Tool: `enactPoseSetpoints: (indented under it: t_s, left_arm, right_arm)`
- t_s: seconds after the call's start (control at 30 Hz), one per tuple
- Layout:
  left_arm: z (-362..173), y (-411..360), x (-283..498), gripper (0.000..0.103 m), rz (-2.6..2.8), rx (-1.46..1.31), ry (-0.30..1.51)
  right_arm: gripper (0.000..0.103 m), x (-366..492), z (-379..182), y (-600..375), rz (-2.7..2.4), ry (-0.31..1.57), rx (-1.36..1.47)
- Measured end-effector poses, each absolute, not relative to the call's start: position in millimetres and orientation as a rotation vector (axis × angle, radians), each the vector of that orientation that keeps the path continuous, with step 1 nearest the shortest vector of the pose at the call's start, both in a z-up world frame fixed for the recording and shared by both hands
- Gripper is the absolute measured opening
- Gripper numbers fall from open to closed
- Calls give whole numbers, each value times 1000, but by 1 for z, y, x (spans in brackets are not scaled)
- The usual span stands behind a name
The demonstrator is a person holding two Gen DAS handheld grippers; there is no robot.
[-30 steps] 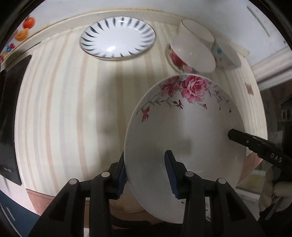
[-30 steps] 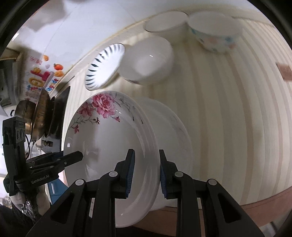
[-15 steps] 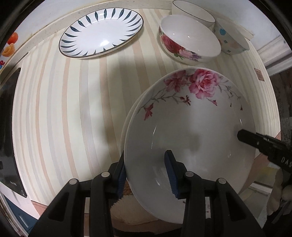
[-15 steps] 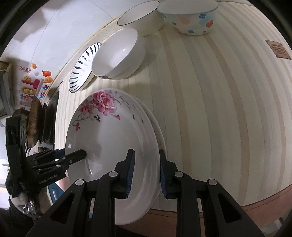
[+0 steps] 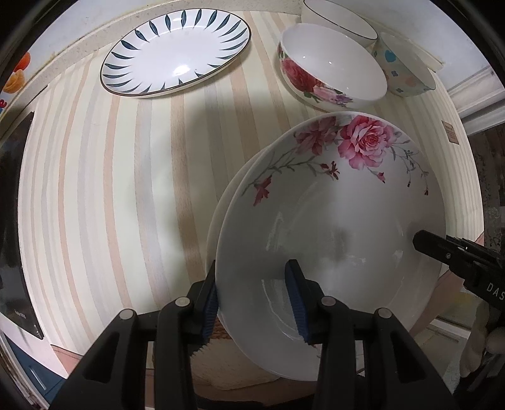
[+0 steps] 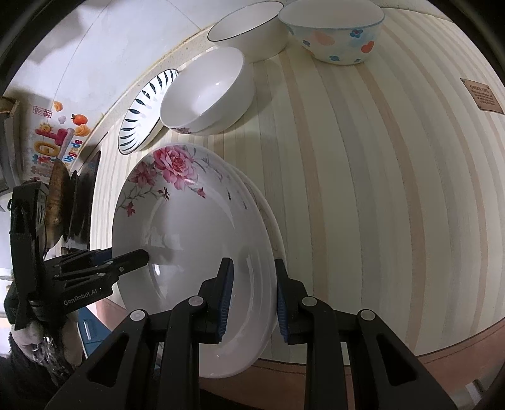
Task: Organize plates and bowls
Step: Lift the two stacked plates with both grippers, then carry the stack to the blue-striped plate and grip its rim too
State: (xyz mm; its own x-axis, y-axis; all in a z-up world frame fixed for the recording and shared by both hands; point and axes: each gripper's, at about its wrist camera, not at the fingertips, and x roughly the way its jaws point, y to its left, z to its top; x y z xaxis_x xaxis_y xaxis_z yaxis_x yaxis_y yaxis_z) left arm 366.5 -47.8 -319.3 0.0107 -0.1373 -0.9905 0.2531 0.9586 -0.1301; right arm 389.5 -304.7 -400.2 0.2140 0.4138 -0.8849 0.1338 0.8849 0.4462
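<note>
Two grippers clamp one rose plate (image 5: 331,227) by opposite rims, its face up and roses toward the far side, set on a plain plate (image 6: 274,227) near the striped table's (image 5: 126,195) front edge. Beyond stand a blue-leaf plate (image 5: 176,47), a rose bowl (image 5: 331,66), a white bowl (image 6: 249,28) and a dotted bowl (image 6: 334,31), all well apart. The left gripper (image 5: 257,296) pinches the near-left rim, the right gripper (image 6: 252,296) the right rim, each narrowly parted with one finger inside.

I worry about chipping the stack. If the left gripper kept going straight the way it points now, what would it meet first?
The left gripper is already shut on the rim of the rose plate. Straight ahead, past its fingertips, most likely comes the plate beneath, then the striped tabletop; the depth between them is unclear.
</note>
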Motion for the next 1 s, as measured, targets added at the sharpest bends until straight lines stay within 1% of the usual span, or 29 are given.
enactPoseSetpoints:
  t_s: [0.43,0.63,0.73,0.87,1.0]
  left_arm:
    - [-325,-50,365,37,-341,104,1543]
    - [-330,-47,367,37,-369,77,1579]
    - [-331,-44,369,37,-378,55,1592]
    - [-325,-41,370,37,-381,65,1580]
    - [-308,-28,375,37,-359,51,1534]
  right_arm:
    - [27,394,-406,-309,213,1389,533]
    - [27,402,-409,-314,217,1430,590]
    - [29,408,-409,-315,218,1456,610]
    - [30,413,-407,-317,197,1483,587]
    - [30,419,-400,-320,192,1500,570]
